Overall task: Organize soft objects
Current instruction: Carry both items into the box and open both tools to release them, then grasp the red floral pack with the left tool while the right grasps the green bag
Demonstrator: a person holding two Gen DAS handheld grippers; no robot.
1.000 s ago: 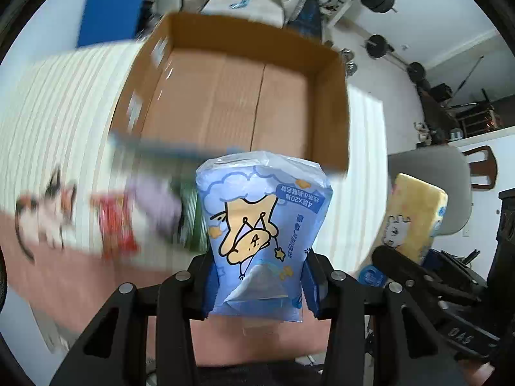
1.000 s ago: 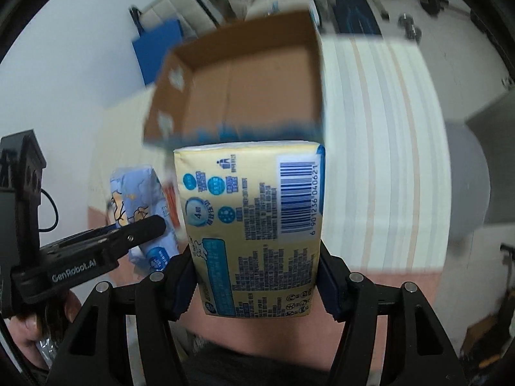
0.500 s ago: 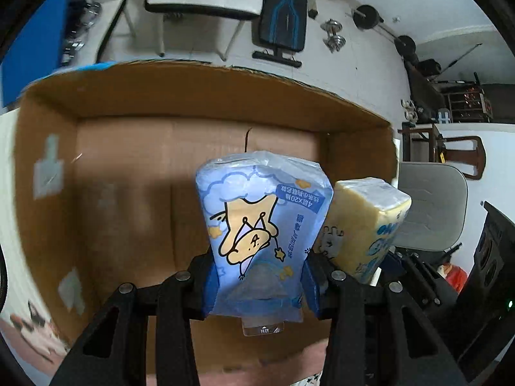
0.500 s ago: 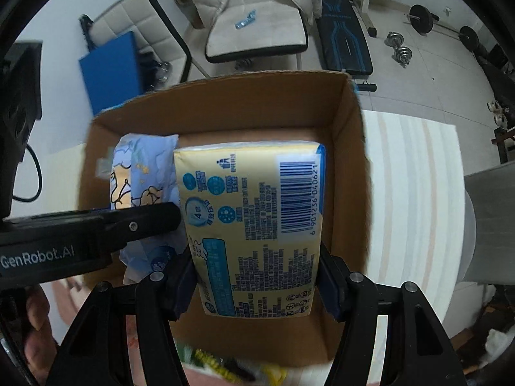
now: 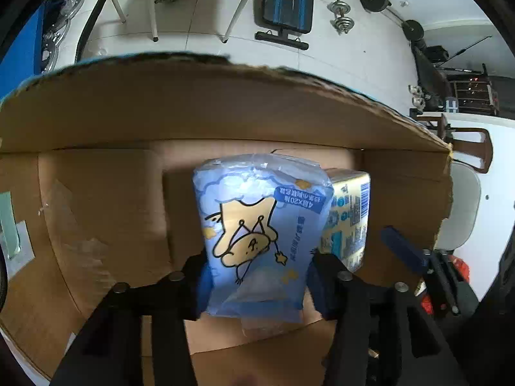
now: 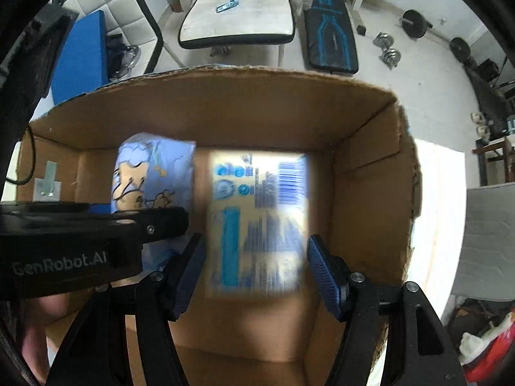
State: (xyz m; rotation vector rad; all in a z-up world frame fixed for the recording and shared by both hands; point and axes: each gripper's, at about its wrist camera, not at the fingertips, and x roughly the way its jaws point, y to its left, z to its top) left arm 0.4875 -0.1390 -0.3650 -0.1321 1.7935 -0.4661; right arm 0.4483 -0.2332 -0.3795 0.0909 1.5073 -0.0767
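A blue tissue pack (image 5: 257, 225) with a cartoon print stands inside an open cardboard box (image 5: 225, 112), between the fingers of my left gripper (image 5: 259, 283). The jaws are opening and the pads no longer squeeze it. To its right is a yellow tissue pack (image 5: 349, 218). In the right wrist view that yellow pack (image 6: 257, 222) is motion-blurred between the spreading fingers of my right gripper (image 6: 256, 273), with a slim gap at each pad. The jaws are opening here too. The blue pack (image 6: 151, 173) and the left gripper (image 6: 96, 231) appear at the left.
The box walls (image 6: 241, 112) rise on all sides around both packs. Beyond the box are a white chair (image 6: 238, 22), a black and blue bench (image 6: 331, 29) and dumbbells (image 6: 389, 51) on a tiled floor. A grey chair (image 6: 489, 241) stands at the right.
Both grippers came over the striped surface and down into the box with their packs. Both sets of jaws have since widened, and the yellow pack has slipped free and blurs.
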